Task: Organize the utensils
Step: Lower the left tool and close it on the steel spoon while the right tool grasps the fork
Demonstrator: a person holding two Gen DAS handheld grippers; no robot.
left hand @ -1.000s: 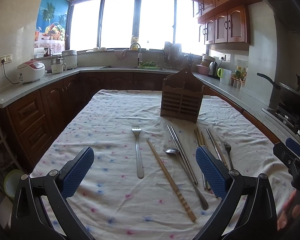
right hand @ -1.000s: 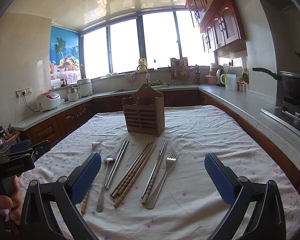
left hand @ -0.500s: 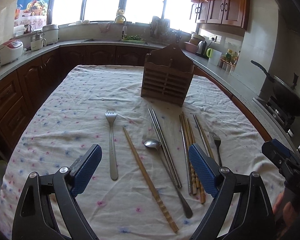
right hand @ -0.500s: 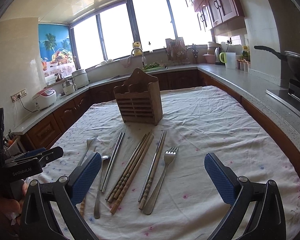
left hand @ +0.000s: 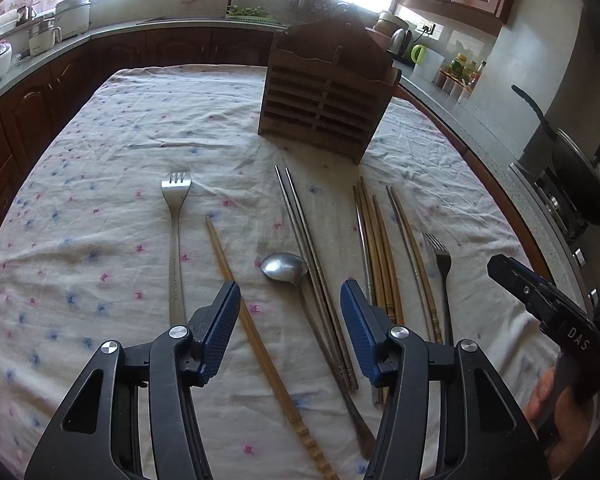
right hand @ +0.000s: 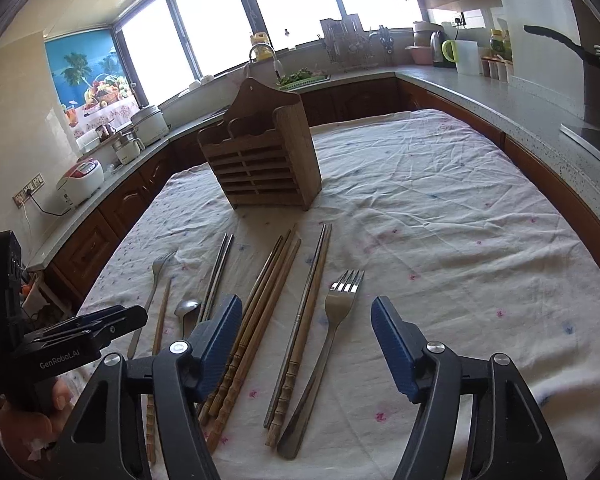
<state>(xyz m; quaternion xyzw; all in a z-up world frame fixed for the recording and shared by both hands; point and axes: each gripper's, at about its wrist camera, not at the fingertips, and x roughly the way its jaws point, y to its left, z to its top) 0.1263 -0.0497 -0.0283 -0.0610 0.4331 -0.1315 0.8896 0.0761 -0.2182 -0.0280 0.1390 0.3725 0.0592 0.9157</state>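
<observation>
1. Wooden and slatted, the utensil holder stands upright toward the far end of the counter, on the flower-speckled white cloth that covers it.
2. Your utensils lie in a loose row on the cloth between the holder and the near edge, handles pointing toward you.
3. From the left edge inward you have a steel fork, a single bamboo chopstick, a spoon and a pair of metal chopsticks touching the spoon's right side.
4. Further right lie a bundle of bamboo chopsticks, another thin pair and a second fork, nearest the right edge.
5. Your left tongs hover low over the near edge with the jaws closing. Their blue pads press on nothing. The single bamboo chopstick, the spoon's handle and the metal pair all run through the gap between them.
6. Your right tongs also hover near the near edge, jaws closing and still apart, gripping nothing. The thin pair and the second fork lie in the gap, while the bamboo bundle passes under the left pad.
7. Each view shows your other hand at its edge, wrapped around the black handle of the opposite tool.
8. Behind the covered counter, a rice cooker sits on the kitchen worktop at left, and a kettle sits on it at right.
</observation>
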